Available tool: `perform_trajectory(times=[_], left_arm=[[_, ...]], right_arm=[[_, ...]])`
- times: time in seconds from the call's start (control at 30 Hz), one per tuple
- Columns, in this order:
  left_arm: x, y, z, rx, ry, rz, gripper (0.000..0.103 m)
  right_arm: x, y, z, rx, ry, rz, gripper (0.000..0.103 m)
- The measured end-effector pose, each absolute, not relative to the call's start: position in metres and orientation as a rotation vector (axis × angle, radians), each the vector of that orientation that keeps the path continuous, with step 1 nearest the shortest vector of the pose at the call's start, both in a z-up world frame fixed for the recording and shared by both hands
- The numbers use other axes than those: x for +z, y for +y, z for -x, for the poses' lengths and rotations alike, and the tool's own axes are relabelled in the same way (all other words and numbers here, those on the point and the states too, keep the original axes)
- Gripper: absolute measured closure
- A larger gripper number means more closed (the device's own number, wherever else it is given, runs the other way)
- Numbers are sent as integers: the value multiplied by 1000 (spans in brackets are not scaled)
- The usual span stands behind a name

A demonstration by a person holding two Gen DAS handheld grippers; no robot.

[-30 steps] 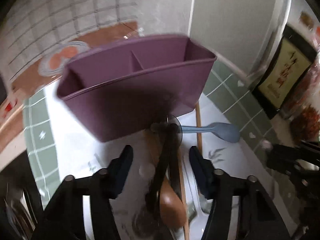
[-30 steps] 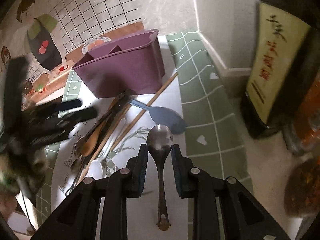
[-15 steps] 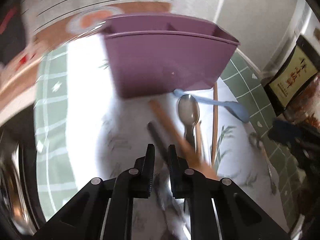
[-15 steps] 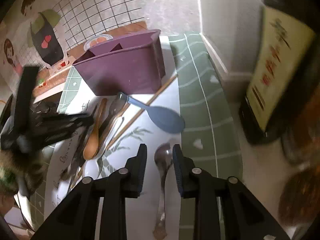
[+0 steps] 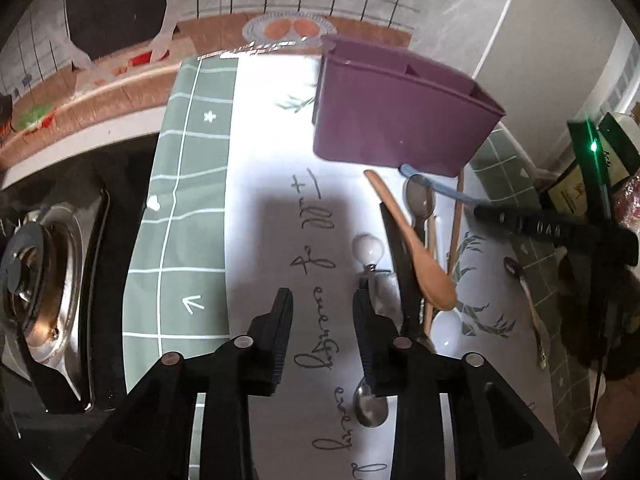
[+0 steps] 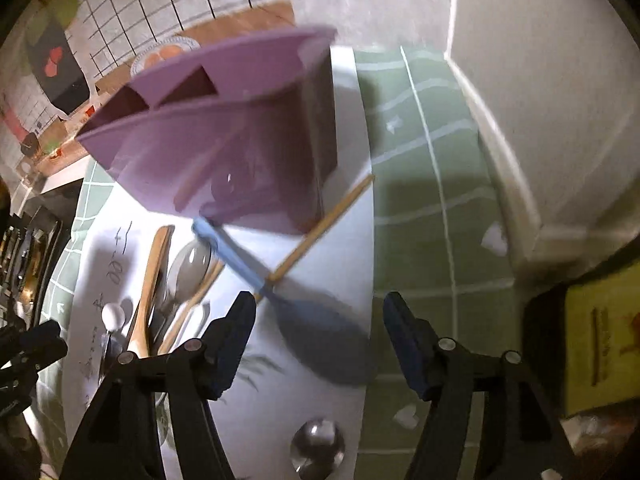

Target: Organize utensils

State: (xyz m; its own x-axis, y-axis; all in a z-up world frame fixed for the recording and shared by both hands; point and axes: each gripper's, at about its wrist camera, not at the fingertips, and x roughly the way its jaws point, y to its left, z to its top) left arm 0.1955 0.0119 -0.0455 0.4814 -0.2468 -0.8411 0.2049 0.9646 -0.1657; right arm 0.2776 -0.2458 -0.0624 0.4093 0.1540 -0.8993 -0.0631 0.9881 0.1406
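Observation:
A purple divided utensil holder [image 5: 400, 116] [image 6: 224, 152] stands on a white mat. In front of it lies a pile of utensils: a wooden spoon [image 5: 416, 248] [image 6: 150, 280], a metal spoon [image 5: 420, 204], a black knife [image 5: 400, 264], chopsticks [image 6: 320, 228] and a blue spatula [image 6: 320, 332]. My left gripper [image 5: 322, 304] is open and empty above the mat, left of the pile. My right gripper [image 6: 318, 312] is wide open over the blue spatula. A metal spoon [image 6: 318, 446] [image 5: 528, 300] lies on the mat below it.
A gas stove [image 5: 44, 280] sits at the left past the green grid mat [image 5: 180, 220]. A dark framed box [image 6: 600, 336] stands at the right by the wall. A tiled wall with stickers [image 5: 120, 4] is behind.
My right gripper let go of the metal spoon, opened wide and moved forward over the blue spatula. My left gripper opened and pulled back to the left of the pile.

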Motion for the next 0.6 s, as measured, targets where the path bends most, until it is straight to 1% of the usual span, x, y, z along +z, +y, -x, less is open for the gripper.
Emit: perform_trajectory(times=[0.1,0.17,0.23,0.33,0.4,0.47,0.5,0.53,0.57,0.6], left_arm=[[-40,5,-194,-294,1017,36,66],[-38,0,-195,-304,1010,31,62],[-38,-3,-195,-307,1006,22,59],[-39,-2,-195,-310,1002,17,47],[-40,3,-194,-294,993,16,42],[-40,10,-193,-276,989,31,29],[-39,14,-193,-269,986,44,25],[-39,17,-192,-261,985,52,19],[-38,21,-192,-250,982,61,12],[-37,26,-190,-238,979,65,9]], right_arm=[[-64,-243,-256,160,1158,-127,53],[-63,-238,-239,189,1173,-146,56],[-62,-228,-219,243,1185,-160,57],[-58,-214,-200,299,1192,-134,57],[-50,-207,-196,282,1163,-86,57],[-38,-201,-197,214,1097,33,57],[-36,-196,-199,186,1075,89,56],[-34,-192,-204,158,1058,146,54],[-34,-188,-210,139,1052,187,42],[-34,-187,-215,129,1045,211,29]])
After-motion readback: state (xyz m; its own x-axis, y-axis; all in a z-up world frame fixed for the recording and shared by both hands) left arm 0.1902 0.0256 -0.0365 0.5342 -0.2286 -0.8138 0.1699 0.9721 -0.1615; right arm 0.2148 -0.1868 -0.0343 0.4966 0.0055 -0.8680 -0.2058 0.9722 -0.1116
